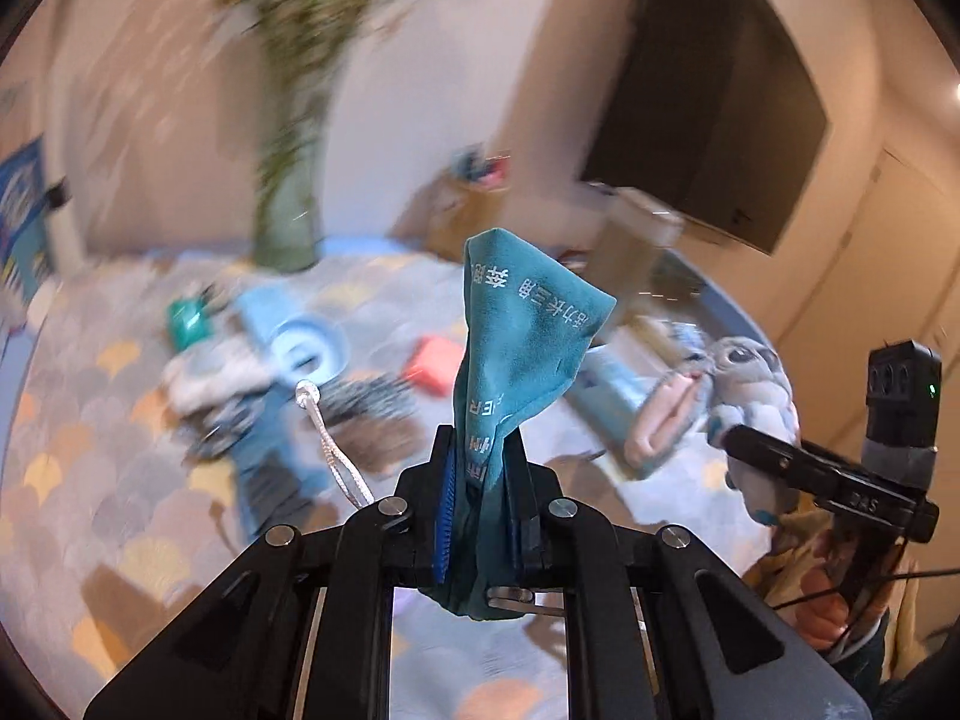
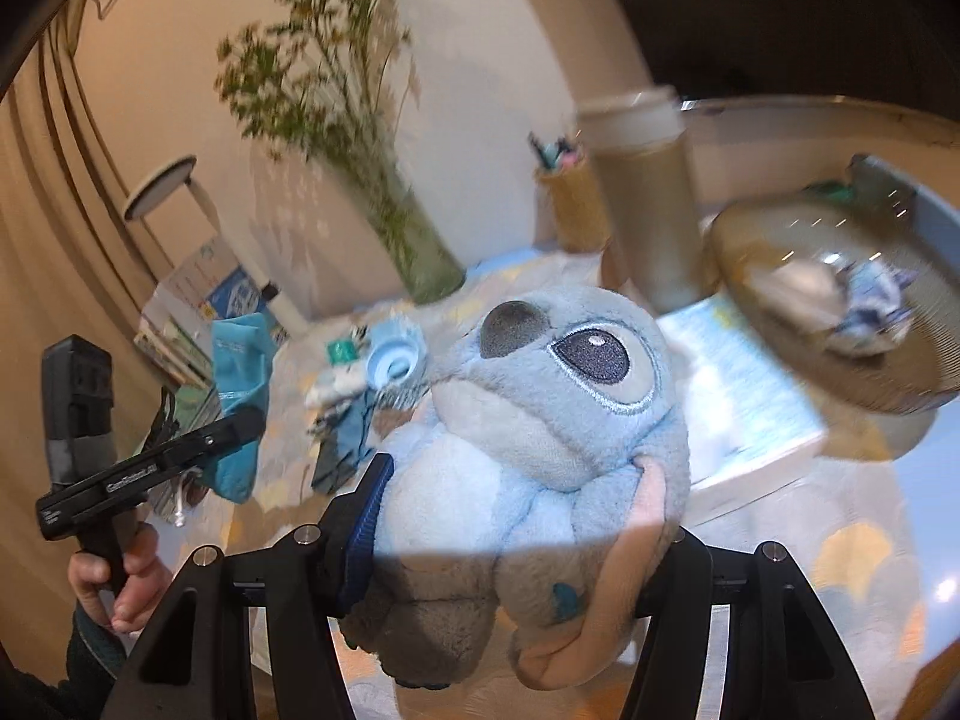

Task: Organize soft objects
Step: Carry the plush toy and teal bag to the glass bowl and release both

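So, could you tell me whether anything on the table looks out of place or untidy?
Yes: a jumbled heap of small soft items lies strewn mid-table around a blue ring, too blurred to identify. A red item lies apart nearby.

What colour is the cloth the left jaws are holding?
Teal with white lettering: the cloth shows best in the left wrist view.

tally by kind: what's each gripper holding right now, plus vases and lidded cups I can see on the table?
Teal cloths: 1, the teal cloth pinched in the left gripper
Plush toys: 1, the blue plush toy clamped in the right gripper
Glass vases with green stems: 1, the vase
Lidded paper cups: 1, the cup
Total: 4
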The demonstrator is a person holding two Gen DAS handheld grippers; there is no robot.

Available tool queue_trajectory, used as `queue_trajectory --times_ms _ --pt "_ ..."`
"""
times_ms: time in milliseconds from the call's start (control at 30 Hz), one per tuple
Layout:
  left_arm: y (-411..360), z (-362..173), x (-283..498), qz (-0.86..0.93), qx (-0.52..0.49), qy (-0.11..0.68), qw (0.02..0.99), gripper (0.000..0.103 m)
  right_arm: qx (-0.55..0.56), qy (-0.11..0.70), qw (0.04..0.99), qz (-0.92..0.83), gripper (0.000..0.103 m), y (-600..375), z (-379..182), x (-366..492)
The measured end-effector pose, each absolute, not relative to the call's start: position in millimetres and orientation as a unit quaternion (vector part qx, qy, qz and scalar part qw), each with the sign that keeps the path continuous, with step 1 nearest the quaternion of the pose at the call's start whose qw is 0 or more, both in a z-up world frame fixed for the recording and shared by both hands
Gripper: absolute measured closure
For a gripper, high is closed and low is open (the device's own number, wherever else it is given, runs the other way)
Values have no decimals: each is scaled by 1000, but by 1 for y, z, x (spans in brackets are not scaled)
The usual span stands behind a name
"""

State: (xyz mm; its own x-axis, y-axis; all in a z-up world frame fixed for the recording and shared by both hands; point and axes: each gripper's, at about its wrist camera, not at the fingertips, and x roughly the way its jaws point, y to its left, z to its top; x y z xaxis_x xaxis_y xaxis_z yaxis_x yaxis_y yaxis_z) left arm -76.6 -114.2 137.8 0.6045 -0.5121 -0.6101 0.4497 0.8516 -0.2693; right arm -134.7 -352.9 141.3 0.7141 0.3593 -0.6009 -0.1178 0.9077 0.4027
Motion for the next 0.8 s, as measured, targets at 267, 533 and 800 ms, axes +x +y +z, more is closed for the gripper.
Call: queue_trajectory --times_ms 267,533,800 --pt "-249 176 -74 -362 25 337 869 92 152 318 936 8 43 -447 184 -150" --pt "-365 185 -40 -396 57 340 851 92 184 318 926 -85 43 -548 200 -114" --pt "-429 161 0 -395 72 338 851 89 227 365 898 -91 40 -587 173 -51"
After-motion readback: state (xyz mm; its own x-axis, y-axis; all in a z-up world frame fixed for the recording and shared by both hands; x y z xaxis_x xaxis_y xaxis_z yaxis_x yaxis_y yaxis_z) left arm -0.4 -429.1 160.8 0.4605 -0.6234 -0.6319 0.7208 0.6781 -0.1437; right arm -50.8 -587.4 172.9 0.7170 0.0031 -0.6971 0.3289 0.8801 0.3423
